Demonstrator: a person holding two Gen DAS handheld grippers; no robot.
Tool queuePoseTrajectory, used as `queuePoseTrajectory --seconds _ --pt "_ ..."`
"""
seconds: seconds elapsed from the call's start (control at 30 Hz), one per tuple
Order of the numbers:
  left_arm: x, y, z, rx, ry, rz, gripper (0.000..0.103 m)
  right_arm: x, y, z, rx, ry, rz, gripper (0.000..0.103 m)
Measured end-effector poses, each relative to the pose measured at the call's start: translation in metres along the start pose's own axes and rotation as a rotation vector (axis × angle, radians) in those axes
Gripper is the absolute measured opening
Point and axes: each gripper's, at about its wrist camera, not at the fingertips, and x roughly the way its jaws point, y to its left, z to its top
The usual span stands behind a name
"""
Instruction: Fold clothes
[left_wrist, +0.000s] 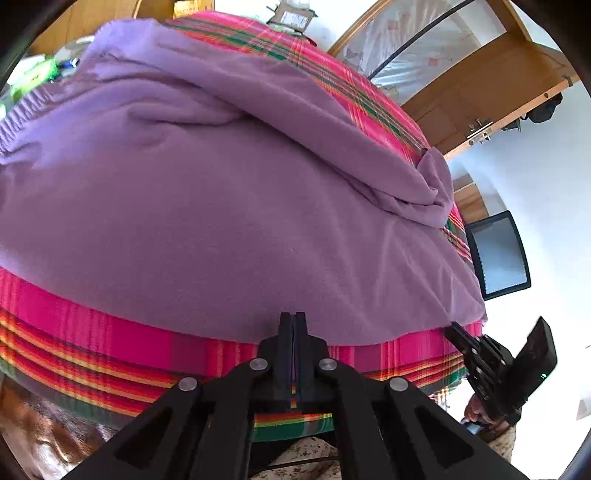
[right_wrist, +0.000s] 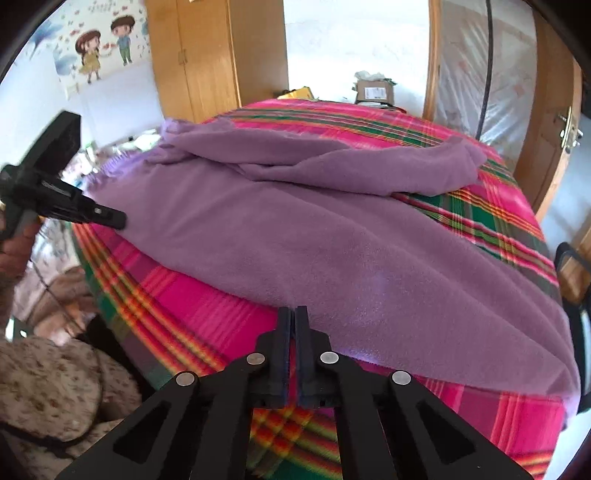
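Fingers of the left gripper (left_wrist: 294, 320) and right gripper (right_wrist: 294, 314) are pressed together on the near hem of the purple garment (left_wrist: 207, 206), spread across the plaid-covered bed (left_wrist: 74, 325) near its front edge. Likely next: lift both corners evenly and carry them toward the far edge.

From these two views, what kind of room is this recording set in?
Probably a home bedroom: a bed under a plaid cover, a wooden wardrobe behind it, and a cartoon wall picture.
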Motion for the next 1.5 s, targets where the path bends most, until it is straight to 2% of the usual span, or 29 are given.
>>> queuePoseTrajectory --seconds 0.1,0.2,0.33,0.53,0.63,0.77,1.0,1.17,1.3,1.43,1.5 --pt "-0.004 0.003 -0.001 0.002 -0.011 0.010 0.000 -0.006 0.003 -0.004 0.002 0.007 0.011 0.000" --pt "-0.003 0.007 -0.001 -0.006 -0.001 0.011 0.000 0.001 0.001 -0.009 0.010 0.035 -0.017 0.000" --pt "-0.006 0.007 -0.002 0.010 -0.002 0.020 0.000 -0.003 0.000 -0.004 0.033 0.017 0.000 0.000" --pt "-0.013 0.016 0.007 0.001 -0.018 0.033 0.002 -0.010 0.010 0.013 -0.003 -0.014 0.016 0.003" --pt "-0.020 0.029 0.016 -0.019 -0.025 0.062 0.008 -0.006 0.013 0.026 -0.015 -0.021 0.017 0.009" --pt "-0.039 0.047 0.034 -0.055 -0.085 0.098 0.013 0.008 0.023 0.049 -0.061 -0.018 -0.006 0.019" --pt "-0.076 0.068 0.092 -0.077 -0.173 0.153 0.021 0.033 0.026 0.095 -0.147 -0.049 -0.048 0.023" --pt "-0.089 0.076 0.141 -0.082 -0.198 0.186 0.029 0.049 0.012 0.127 -0.143 -0.045 -0.065 0.025" --pt "-0.081 0.089 0.177 -0.122 -0.163 0.203 0.030 0.063 0.008 0.144 -0.154 -0.014 0.006 0.026" --pt "-0.068 0.103 0.205 -0.166 -0.103 0.224 0.030 0.076 0.015 0.152 -0.219 0.029 0.028 0.040" --pt "-0.067 0.112 0.214 -0.202 -0.088 0.212 0.030 0.081 0.022 0.156 -0.270 0.040 0.030 0.042"
